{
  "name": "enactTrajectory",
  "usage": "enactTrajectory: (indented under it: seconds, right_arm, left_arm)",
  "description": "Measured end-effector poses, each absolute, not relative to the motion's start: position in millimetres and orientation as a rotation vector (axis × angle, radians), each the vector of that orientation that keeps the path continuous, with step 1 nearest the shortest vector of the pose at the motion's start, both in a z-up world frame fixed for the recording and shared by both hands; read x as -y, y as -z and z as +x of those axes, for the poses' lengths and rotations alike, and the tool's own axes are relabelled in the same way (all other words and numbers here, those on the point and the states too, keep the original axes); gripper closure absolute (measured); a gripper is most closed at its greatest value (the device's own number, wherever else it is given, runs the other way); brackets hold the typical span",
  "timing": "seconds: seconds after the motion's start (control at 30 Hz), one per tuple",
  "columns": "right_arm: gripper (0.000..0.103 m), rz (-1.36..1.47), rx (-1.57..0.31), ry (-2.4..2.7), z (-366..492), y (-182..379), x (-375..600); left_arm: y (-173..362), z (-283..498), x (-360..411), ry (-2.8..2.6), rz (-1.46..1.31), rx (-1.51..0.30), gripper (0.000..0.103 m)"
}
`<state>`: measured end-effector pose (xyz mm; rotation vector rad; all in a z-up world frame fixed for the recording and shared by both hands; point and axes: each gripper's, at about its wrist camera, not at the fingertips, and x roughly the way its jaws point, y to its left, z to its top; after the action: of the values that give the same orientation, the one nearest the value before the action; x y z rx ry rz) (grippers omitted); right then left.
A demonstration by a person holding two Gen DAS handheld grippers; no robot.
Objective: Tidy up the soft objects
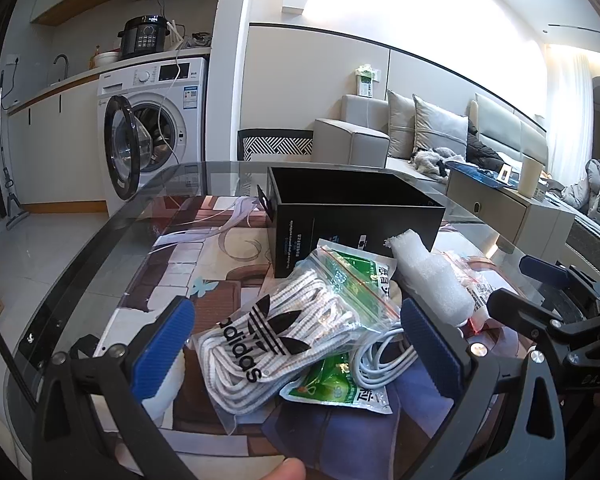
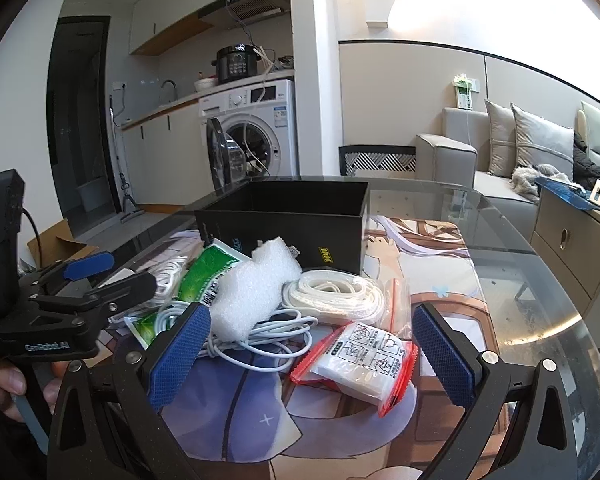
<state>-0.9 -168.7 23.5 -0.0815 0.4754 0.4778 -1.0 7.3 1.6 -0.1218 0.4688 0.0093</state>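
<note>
Two hand-held grippers hover over a heap of soft packets on a round glass table [image 1: 100, 248] whose top covers a printed cartoon mat [image 2: 420, 248]. The left gripper [image 1: 296, 338] has its blue-padded fingers [image 1: 162, 354] spread wide on either side of a clear bag of white laces [image 1: 268, 340] bearing an Adidas logo, gripping nothing; the bag lies on a green printed packet [image 1: 340, 390], with a coiled white cable [image 1: 380, 364] just beside it. The right gripper [image 2: 312, 354] is likewise wide open and empty-handed, its fingers [image 2: 440, 354] flanking a red-edged zip bag [image 2: 360, 360] of white pads that rests on the mat. Beyond that bag lie the same white cable [image 2: 268, 332], a lump of white foam wrap [image 2: 252, 284] and a clear bag of flat cream cord [image 2: 332, 296], all bunched together and touching. An open black box [image 2: 300, 220] stands directly behind the heap, its inside dark. In the right wrist view the left gripper [image 2: 96, 276] appears at the left edge with fingertips of a hand [image 2: 10, 380] wrapped around its handle. A white washing machine [image 1: 156, 120] with its door ajar and a grey sofa [image 1: 380, 136] fill the room behind
</note>
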Motion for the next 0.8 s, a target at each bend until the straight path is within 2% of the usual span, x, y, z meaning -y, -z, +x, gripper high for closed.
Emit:
enactTrajectory:
  seconds: [0.8]
  right_arm:
    - [0.0,-0.114,-0.654,-0.388,24,-20,165]
  left_arm:
    - [-18,9,0,-0.006,-0.06,-0.527,0.0]
